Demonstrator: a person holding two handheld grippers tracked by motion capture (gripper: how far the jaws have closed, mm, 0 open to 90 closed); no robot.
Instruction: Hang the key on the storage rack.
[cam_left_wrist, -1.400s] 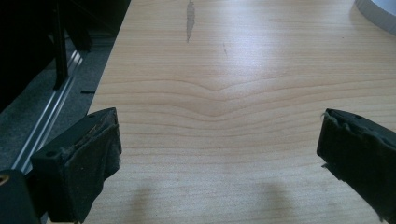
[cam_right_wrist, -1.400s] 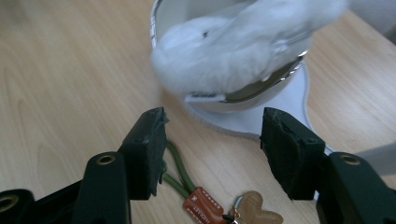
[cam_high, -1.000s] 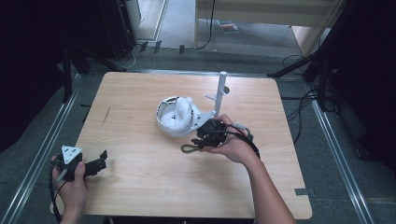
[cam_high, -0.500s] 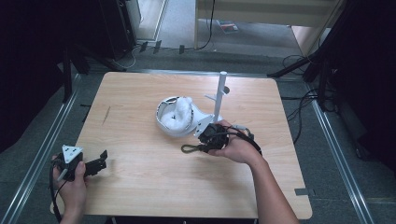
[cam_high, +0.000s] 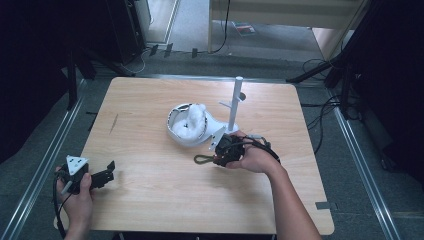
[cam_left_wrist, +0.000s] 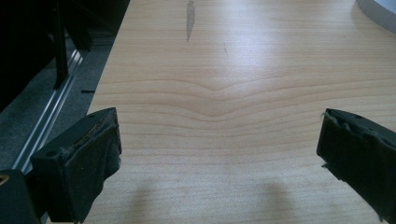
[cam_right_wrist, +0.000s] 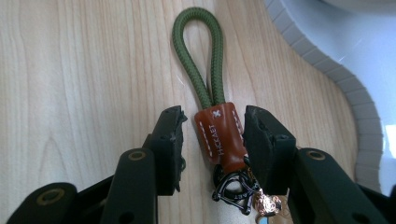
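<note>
The olive cord keychain (cam_right_wrist: 205, 79) runs straight out from the right gripper (cam_right_wrist: 212, 137), whose jaws, just nudged wider, straddle its brown leather band (cam_right_wrist: 220, 135) without quite pinching yet.

Both grippers are black; the left gripper (cam_high: 107, 171) carries a grey three-cornered plate on top and trails a black cable. The right gripper (cam_right_wrist: 212, 140) shows brass-ringed screw holes behind its worn, padded jaws. Forearms are bare.
</note>
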